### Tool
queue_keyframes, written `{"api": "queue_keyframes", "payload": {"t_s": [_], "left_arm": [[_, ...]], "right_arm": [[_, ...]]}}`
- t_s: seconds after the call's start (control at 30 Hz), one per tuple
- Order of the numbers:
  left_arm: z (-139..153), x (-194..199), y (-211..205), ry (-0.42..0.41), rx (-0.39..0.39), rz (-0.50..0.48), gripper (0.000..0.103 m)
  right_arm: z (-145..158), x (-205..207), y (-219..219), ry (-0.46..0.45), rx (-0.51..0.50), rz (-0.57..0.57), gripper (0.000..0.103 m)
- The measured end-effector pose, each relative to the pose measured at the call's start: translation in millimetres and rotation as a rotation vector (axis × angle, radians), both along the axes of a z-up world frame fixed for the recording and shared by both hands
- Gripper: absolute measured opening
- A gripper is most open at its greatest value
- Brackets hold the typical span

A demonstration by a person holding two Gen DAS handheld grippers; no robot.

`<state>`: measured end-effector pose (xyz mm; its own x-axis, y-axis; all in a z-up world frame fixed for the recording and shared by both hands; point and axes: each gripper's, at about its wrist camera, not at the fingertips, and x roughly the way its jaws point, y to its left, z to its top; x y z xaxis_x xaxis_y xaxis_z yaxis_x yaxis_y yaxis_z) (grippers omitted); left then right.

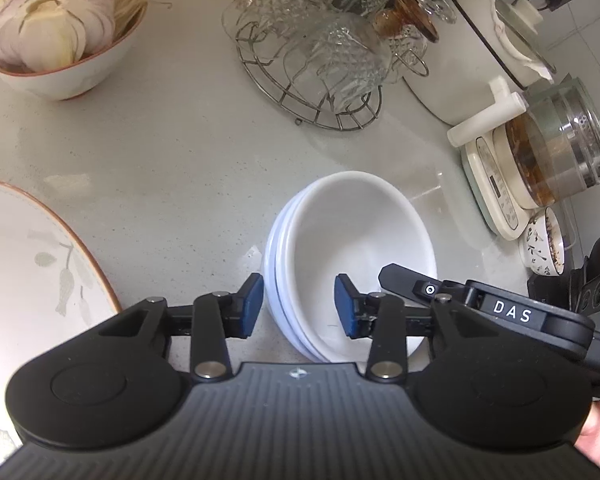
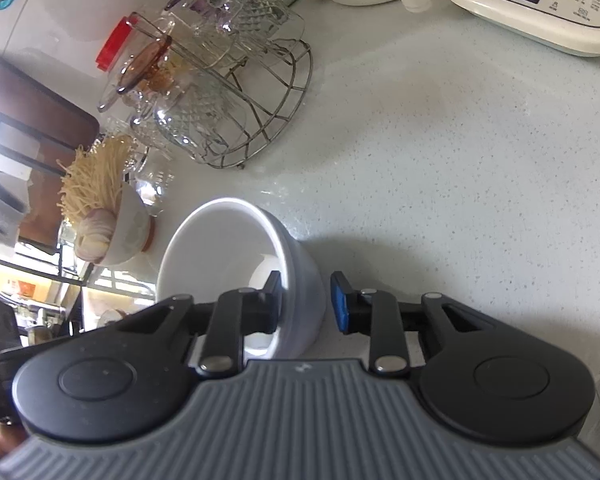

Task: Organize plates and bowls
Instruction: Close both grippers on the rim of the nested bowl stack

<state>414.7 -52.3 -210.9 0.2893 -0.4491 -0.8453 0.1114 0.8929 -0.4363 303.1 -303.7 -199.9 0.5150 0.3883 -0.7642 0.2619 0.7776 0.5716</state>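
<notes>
A stack of white bowls [image 1: 360, 240] sits on the speckled counter [image 1: 160, 168]. My left gripper [image 1: 298, 306] is open and straddles the stack's near left rim, one blue pad outside, one inside. My right gripper [image 2: 306, 300] is open around the right wall of the same white bowl stack [image 2: 228, 248]; its left finger is inside the bowl, its blue right pad stands just clear of the outside. The right gripper's finger also shows in the left wrist view [image 1: 404, 280], reaching into the bowl. A large patterned plate [image 1: 32, 280] lies at the left.
A bowl with garlic and dry noodles [image 1: 56, 40] stands at the far left. A wire rack of glass cups [image 1: 324, 60] is behind the bowls. A glass kettle on a cream base [image 1: 540, 160], a white pot [image 1: 480, 48] and a small patterned cup [image 1: 544, 244] stand at the right.
</notes>
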Motion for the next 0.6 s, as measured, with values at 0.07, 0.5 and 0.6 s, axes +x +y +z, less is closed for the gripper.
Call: {"api": "queue_keyframes", "payload": {"t_s": [0.07, 0.5, 0.6], "left_arm": [[-2, 1, -2, 0.004, 0.015, 0.000, 0.040], [-9, 5, -16, 0.037, 0.046, -0.032, 0.035], [-12, 7, -15, 0.039, 0.036, -0.023, 0.034]], "right_arm": [[-2, 0, -1, 0.001, 0.010, -0.004, 0.027], [-4, -7, -5, -0.005, 0.018, 0.007, 0.025], [-6, -5, -5, 0.002, 0.019, 0.011, 0.024]]}}
